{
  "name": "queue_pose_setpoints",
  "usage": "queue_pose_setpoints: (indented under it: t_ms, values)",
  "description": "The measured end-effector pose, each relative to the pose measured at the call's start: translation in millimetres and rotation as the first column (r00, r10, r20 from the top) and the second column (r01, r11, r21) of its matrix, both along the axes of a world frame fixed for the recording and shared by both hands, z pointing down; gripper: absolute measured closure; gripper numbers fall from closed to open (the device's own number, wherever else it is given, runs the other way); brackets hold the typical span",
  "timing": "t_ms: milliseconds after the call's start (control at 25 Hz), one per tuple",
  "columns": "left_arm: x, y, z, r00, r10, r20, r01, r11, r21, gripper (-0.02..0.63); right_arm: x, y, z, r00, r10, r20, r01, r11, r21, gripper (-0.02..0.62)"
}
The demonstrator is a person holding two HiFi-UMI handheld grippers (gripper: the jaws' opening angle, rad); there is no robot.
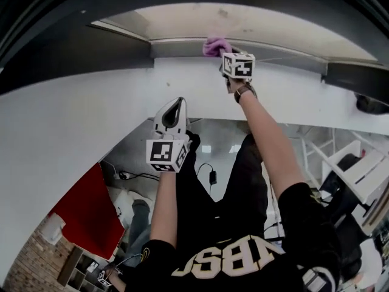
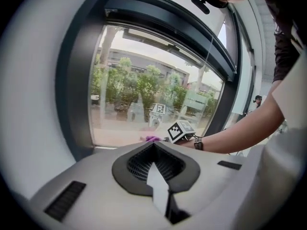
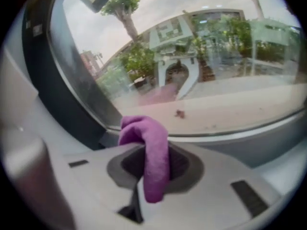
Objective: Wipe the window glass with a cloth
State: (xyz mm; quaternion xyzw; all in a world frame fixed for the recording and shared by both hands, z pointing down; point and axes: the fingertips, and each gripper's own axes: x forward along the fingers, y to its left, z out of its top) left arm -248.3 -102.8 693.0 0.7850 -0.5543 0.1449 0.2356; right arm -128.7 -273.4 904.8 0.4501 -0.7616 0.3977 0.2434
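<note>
Head view: right gripper (image 1: 223,55) is up at the bottom edge of the glass (image 1: 255,26), with the purple cloth (image 1: 216,46) bunched at its tip against the grey frame strip (image 1: 182,46) there. Can't tell if the cloth actually touches the pane.

Right gripper view: jaws clamped on the cloth. One fold hangs down over the jaw throat and the rest bulges up toward the glass. A faint pink reflection of it shows in the glass just above. Small dark speck (image 3: 180,113) on the glass, right of the cloth.

Left gripper (image 1: 176,109) is held well back from the glass, over the white sill (image 1: 91,102), tip pointing at the glass. Left gripper view: jaws pressed together, nothing between them. It looks straight at the glass, with the right gripper's marker cube (image 2: 180,131) and a watch (image 2: 197,143) on the wrist low near the bottom edge.

Outside, beyond the glass: trees and a building.
</note>
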Motion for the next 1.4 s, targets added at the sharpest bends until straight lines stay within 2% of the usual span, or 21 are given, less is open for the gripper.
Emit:
queue_pose_setpoints:
  t_ms: [120,240,360,480,560,640,760,840,960,1040,1120,1200,1280,1400]
  values:
    - [63.4,-8.7,1.1,0.995,0.095,0.000,-0.095,0.995,0.010,0.586,122.3,-4.0,-3.9,0.990,0.140,-0.024,-0.140,0.990,-0.003,0.529]
    - [119.9,-14.4,-1.9,0.990,0.139,-0.013,-0.138,0.990,0.017,0.586,248.0,-5.6,-9.2,0.956,0.282,-0.084,-0.283,0.959,0.000,0.529]
    - [177.6,-14.7,-5.4,0.984,0.179,-0.019,-0.178,0.984,0.024,0.586,364.3,-0.2,-6.0,0.881,0.456,-0.126,-0.462,0.887,-0.020,0.529]
    - [235.2,-3.5,-9.0,0.966,0.257,0.014,-0.258,0.966,0.019,0.586,445.4,6.7,-0.6,0.807,0.577,-0.124,-0.584,0.811,-0.027,0.529]
    - [268.3,4.3,-12.2,0.950,0.310,0.042,-0.311,0.950,0.019,0.586,470.9,6.4,-2.9,0.795,0.598,-0.104,-0.603,0.798,-0.021,0.529]
    - [292.0,8.7,-14.0,0.951,0.307,0.045,-0.308,0.951,0.013,0.586,475.1,10.0,-13.7,0.821,0.563,-0.096,-0.565,0.825,0.006,0.529]
    - [318.3,0.0,-28.9,0.973,0.233,0.006,-0.233,0.972,0.028,0.586,464.3,25.2,-55.4,0.874,0.473,-0.109,-0.465,0.880,0.095,0.529]
    - [327.4,1.4,-51.6,0.981,0.189,-0.034,-0.187,0.982,0.035,0.586,444.8,59.7,-95.9,0.904,0.413,-0.109,-0.400,0.908,0.124,0.529]
    - [323.5,1.5,-97.6,0.990,0.123,-0.071,-0.120,0.992,0.047,0.586,395.4,113.3,-178.1,0.958,0.242,-0.154,-0.204,0.952,0.229,0.529]
    - [315.7,-11.9,-133.3,0.995,0.057,-0.086,-0.051,0.996,0.080,0.586,365.9,127.1,-250.4,0.976,0.155,-0.153,-0.099,0.941,0.323,0.529]
    - [311.9,-19.9,-168.6,0.995,0.032,-0.094,-0.021,0.993,0.120,0.586,342.9,139.5,-324.2,0.986,0.120,-0.113,-0.065,0.913,0.402,0.529]
    - [313.2,-25.1,-207.5,0.996,0.076,-0.055,-0.066,0.983,0.170,0.586,324.1,148.3,-391.1,0.992,0.109,-0.061,-0.067,0.877,0.477,0.529]
    - [313.8,-28.6,-254.3,0.991,0.133,-0.026,-0.123,0.964,0.235,0.586,312.4,150.3,-446.4,0.992,0.128,-0.015,-0.100,0.835,0.541,0.529]
    - [301.5,-36.8,-319.2,0.989,0.147,-0.034,-0.127,0.933,0.338,0.586,292.1,138.5,-505.9,0.989,0.135,0.056,-0.141,0.785,0.603,0.529]
